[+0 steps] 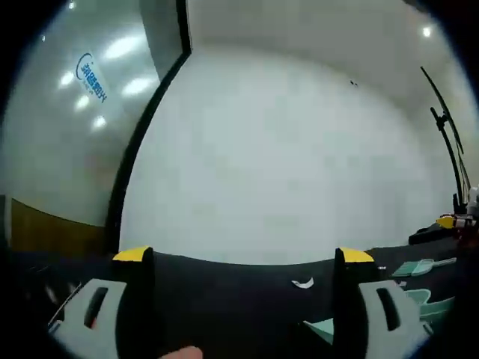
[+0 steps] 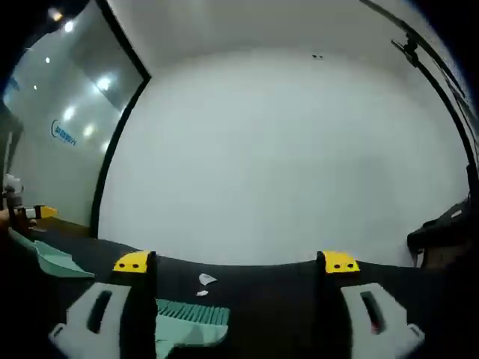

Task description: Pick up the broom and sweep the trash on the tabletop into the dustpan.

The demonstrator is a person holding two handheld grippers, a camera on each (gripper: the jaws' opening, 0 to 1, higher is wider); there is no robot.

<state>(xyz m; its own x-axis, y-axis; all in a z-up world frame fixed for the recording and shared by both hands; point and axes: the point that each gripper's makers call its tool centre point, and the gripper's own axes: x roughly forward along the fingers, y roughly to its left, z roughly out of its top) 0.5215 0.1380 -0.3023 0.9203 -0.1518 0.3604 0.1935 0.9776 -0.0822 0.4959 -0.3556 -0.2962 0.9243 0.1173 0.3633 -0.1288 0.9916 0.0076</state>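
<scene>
My left gripper [image 1: 243,255] stands open over the black tabletop [image 1: 224,299], nothing between its yellow-tipped jaws. A white paper scrap [image 1: 303,283] lies just inside its right jaw, and a corner of a teal piece [image 1: 322,329] shows below the scrap. More teal plastic, which looks like the broom [image 1: 423,266], lies at the right. My right gripper [image 2: 236,262] is also open and holds nothing. The teal broom's bristles [image 2: 191,314] lie beside its left jaw, with small white scraps [image 2: 206,279] just beyond them. The teal dustpan [image 2: 56,262] lies at the far left.
A plain white wall [image 1: 299,149] rises behind the table, with a glass panel [image 1: 67,112] and a dark frame to the left. A black stand [image 1: 449,142] is at the right. The other gripper's yellow tip [image 2: 41,212] shows at the far left.
</scene>
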